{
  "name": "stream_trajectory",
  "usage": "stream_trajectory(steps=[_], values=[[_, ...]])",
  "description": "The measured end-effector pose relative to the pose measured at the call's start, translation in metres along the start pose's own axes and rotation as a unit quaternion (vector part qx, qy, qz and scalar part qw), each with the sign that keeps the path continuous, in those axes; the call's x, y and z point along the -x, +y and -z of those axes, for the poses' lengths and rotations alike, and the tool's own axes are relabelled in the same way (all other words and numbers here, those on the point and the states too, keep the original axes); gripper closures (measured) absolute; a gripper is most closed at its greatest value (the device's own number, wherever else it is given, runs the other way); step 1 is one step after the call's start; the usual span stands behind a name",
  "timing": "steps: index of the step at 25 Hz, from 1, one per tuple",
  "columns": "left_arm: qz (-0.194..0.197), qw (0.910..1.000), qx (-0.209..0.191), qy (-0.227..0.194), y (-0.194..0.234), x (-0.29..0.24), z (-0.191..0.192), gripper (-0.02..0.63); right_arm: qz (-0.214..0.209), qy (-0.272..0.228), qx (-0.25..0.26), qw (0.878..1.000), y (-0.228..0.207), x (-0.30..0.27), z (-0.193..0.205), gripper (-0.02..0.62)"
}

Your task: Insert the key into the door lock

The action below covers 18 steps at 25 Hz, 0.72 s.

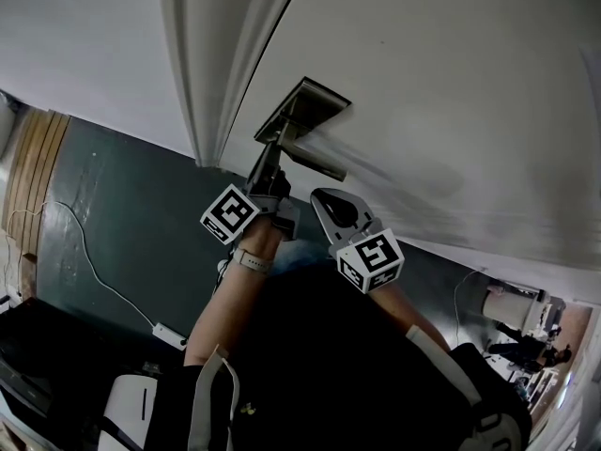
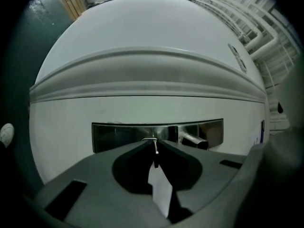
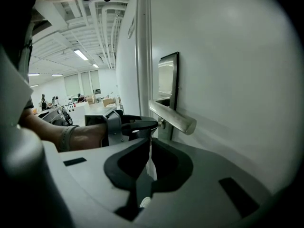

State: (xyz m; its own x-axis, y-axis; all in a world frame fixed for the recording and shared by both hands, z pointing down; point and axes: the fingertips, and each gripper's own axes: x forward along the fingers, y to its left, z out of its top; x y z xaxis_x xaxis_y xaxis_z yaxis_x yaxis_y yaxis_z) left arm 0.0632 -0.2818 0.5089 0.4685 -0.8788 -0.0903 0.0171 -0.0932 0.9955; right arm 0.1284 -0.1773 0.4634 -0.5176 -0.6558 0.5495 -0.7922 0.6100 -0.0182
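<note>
Since the lock seems to sit just under the handle, we hold the key pinched in our left claw, tip at the lock plate, while our right claw hangs closed and empty nearby.

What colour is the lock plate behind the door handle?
Silver rectangular metal plate; left gripper view shows it best.

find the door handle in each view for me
Head view: handle upper centre, slanting down to the right.
Left gripper view: right of centre, seen end-on.
Right gripper view: centre, crossing the plate's lower part.
Shared landmark: lock plate behind it.
</note>
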Motion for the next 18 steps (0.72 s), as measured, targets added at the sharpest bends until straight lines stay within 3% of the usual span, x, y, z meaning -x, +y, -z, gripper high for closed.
stream_trajectory(steps=[7,18], values=[[0.007,0.9999,-0.004,0.007,0.001,-0.001,0.0,0.577,0.0,-0.004,-0.008,1.0,-0.002,0.002,-0.001,0.571],[0.016,0.9989,0.025,0.037,-0.004,0.016,-0.002,0.574,-0.013,-0.014,-0.008,1.0,0.013,0.008,-0.003,0.571]])
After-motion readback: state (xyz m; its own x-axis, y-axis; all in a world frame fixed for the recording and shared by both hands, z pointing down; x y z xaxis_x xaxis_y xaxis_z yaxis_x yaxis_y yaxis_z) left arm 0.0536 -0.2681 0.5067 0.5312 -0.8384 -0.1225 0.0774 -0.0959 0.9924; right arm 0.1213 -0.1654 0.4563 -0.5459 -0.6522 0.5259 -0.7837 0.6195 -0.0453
